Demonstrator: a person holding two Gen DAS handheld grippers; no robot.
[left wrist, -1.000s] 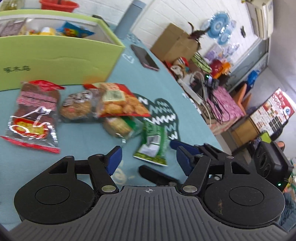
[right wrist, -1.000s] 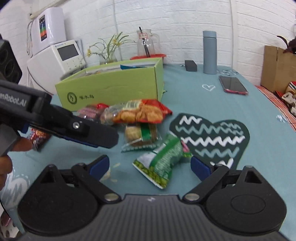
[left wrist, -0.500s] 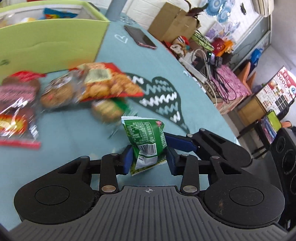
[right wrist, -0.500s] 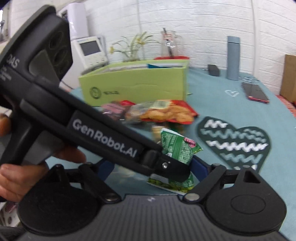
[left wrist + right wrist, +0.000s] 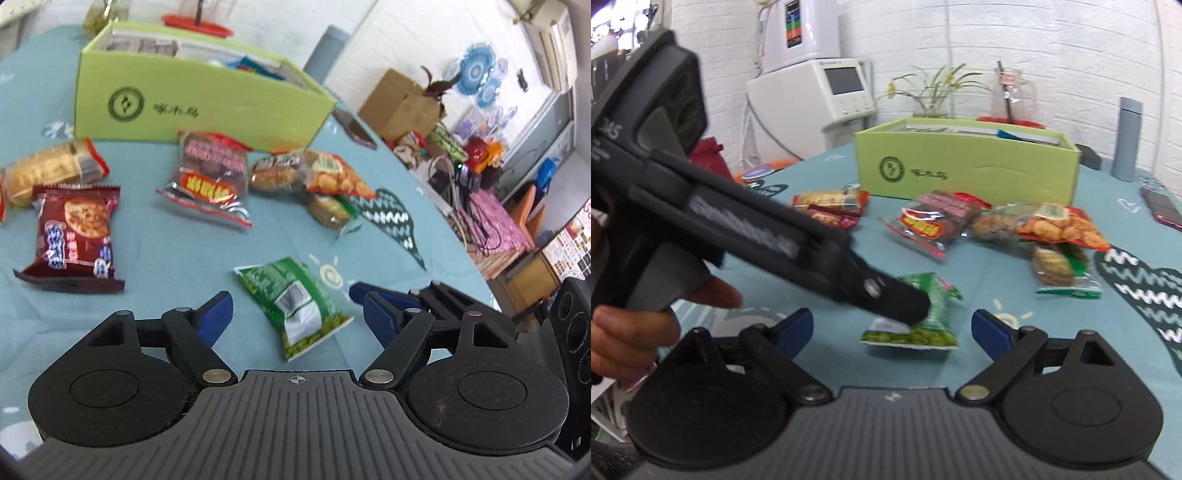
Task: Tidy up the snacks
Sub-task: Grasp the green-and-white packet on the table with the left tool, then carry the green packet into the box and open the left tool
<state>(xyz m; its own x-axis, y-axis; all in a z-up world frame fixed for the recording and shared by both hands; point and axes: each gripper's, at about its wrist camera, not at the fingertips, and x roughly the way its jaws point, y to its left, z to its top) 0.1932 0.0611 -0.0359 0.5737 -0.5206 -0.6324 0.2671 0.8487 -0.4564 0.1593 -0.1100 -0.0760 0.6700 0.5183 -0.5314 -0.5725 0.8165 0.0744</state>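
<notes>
A green pea snack packet (image 5: 295,302) lies flat on the teal tablecloth, between the tips of my open left gripper (image 5: 297,317) and untouched by them. It also shows in the right wrist view (image 5: 923,321), partly behind the left gripper's body (image 5: 738,229). My right gripper (image 5: 892,328) is open and empty just short of the packet. Several other snack packets lie beyond: a maroon cookie packet (image 5: 74,236), a red one (image 5: 210,177) and an orange one (image 5: 336,177). A green cardboard box (image 5: 192,103) with snacks inside stands behind them.
A grey flask (image 5: 1126,140) and a phone (image 5: 1160,206) lie at the right. A glass jar (image 5: 1012,96), a plant and a white appliance (image 5: 820,99) stand behind the box. The table's edge falls away at the right in the left wrist view.
My left gripper held the green packet off the table half a second ago; now it has opened and the packet lies on the cloth, nearer the front and left.
</notes>
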